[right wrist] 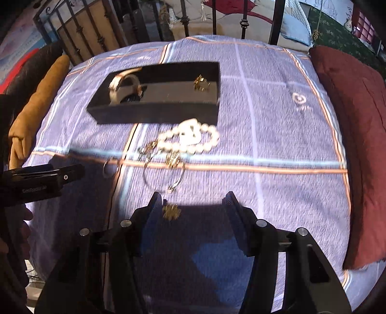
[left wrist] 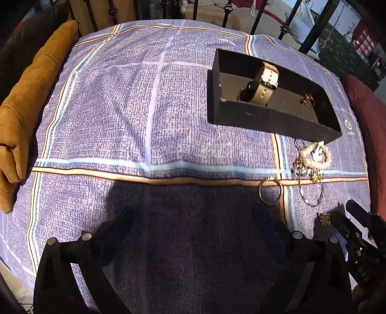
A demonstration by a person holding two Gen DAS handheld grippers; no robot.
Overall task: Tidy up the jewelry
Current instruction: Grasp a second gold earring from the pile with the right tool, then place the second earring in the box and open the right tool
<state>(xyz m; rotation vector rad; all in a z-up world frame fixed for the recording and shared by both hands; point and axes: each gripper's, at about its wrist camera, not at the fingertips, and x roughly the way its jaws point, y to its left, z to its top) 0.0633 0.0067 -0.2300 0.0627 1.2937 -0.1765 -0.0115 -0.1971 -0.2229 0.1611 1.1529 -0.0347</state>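
A black box lies on the blue checked bedspread and holds a watch and a gold earring. In front of it lie a pearl bracelet, a silver ring, a thin bangle and small gold pieces. My right gripper is open, with a gold earring lying between its fingers, close to the left one. My left gripper is open and empty over bare cloth.
A mustard pillow lies along the left edge and a dark red pillow along the right. A black metal bed frame stands behind. The right view is blurred by motion.
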